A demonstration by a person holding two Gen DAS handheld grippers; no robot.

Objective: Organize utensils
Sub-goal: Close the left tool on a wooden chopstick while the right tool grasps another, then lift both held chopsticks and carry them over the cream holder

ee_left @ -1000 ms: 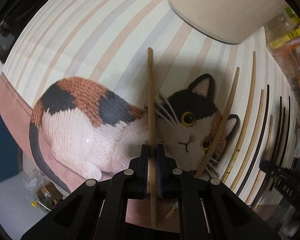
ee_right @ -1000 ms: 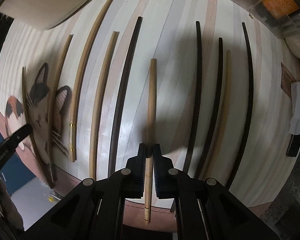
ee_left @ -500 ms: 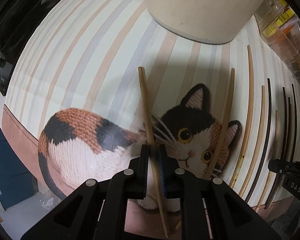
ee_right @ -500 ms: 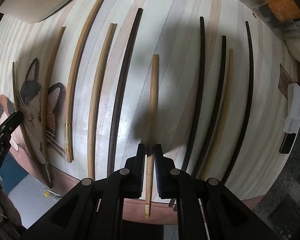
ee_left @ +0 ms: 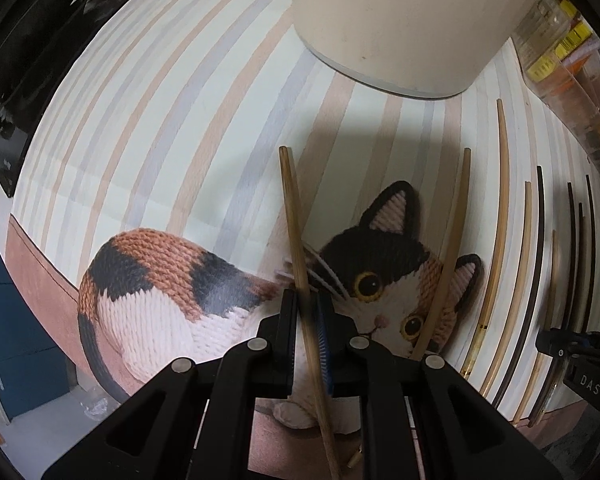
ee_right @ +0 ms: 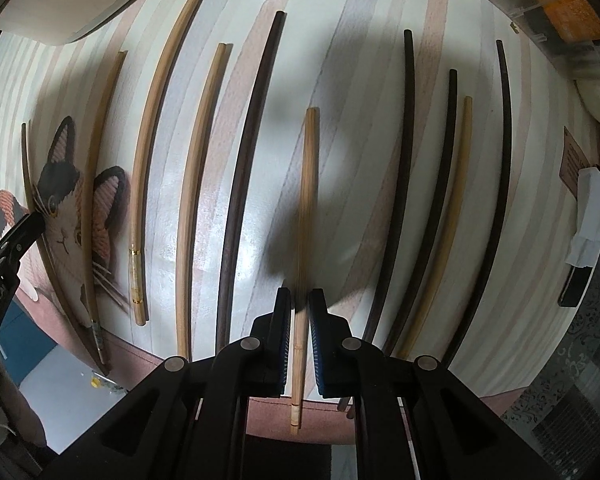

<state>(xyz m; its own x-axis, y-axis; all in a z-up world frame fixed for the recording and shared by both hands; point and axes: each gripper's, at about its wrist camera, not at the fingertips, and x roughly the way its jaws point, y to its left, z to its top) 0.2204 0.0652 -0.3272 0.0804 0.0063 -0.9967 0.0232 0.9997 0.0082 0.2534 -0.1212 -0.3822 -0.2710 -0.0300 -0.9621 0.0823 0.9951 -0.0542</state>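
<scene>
My left gripper (ee_left: 306, 304) is shut on a light wooden chopstick (ee_left: 294, 216), which tilts a little to the left above the knitted cat picture (ee_left: 380, 276) on the striped mat. In the right wrist view my right gripper (ee_right: 299, 302) is shut on another light wooden chopstick (ee_right: 308, 184), pointing straight ahead over the mat. Several chopsticks lie in a row on the mat: light ones (ee_right: 198, 184) and dark ones (ee_right: 402, 168). A cream cylindrical holder (ee_left: 400, 20) stands at the mat's far side.
The striped mat (ee_left: 160, 120) has a brown front border (ee_right: 332, 416). Clear plastic boxes (ee_left: 572, 72) stand at the far right. A folded white paper (ee_right: 590, 216) and a dark small object (ee_right: 576, 288) lie off the mat's right edge. The left gripper's body (ee_right: 4, 256) shows at the right view's left edge.
The left gripper has shifted so the holder looms larger, and its chopstick has tipped from straight to leaning left. The right gripper has come lower over the row, its chopstick still held.
</scene>
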